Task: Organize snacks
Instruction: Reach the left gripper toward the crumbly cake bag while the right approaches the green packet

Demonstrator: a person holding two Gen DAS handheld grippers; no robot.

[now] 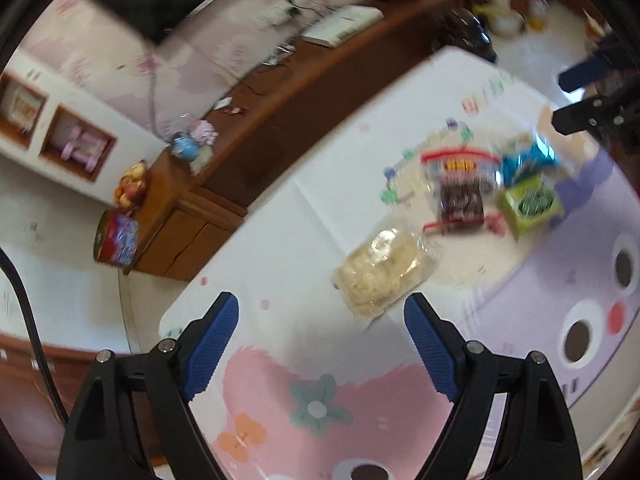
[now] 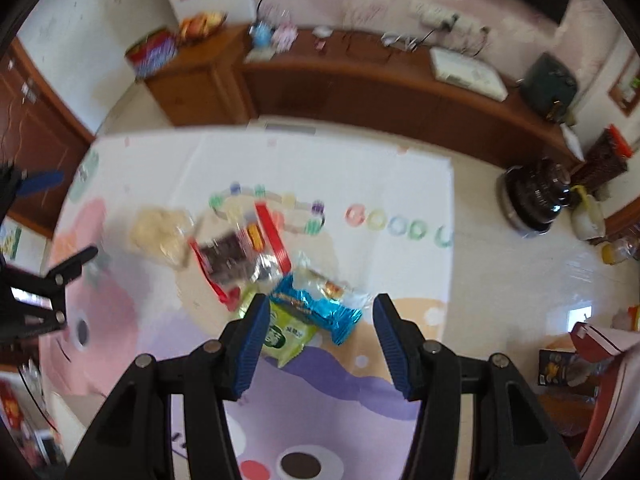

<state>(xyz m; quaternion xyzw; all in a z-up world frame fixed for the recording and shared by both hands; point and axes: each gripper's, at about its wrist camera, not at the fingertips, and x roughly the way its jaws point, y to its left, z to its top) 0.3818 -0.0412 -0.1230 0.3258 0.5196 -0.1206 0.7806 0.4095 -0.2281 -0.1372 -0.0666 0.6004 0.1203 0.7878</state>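
The left gripper hangs over a play mat with cartoon shapes on it. Its two blue fingers stand far apart, with nothing between them but the mat. Just past its tips, near the middle of the left wrist view, lies a clear bag of pale crackers. Farther off, toward the right of that view, sit three more snacks close together: a clear packet with red edges and dark treats inside, a shiny blue packet and a green packet. All of them look blurry.

The right gripper points down at the same mat. Its fingers are partly apart and they squeeze nothing. In the right wrist view the green packet and the blue packet lie on the mat in the gap between its tips. The red-edged packet is a bit higher in that view, and the cracker bag is to its left.

A long brown wooden cabinet runs along the wall at the top of the right wrist view. A dark round pot sits on the floor at the right.
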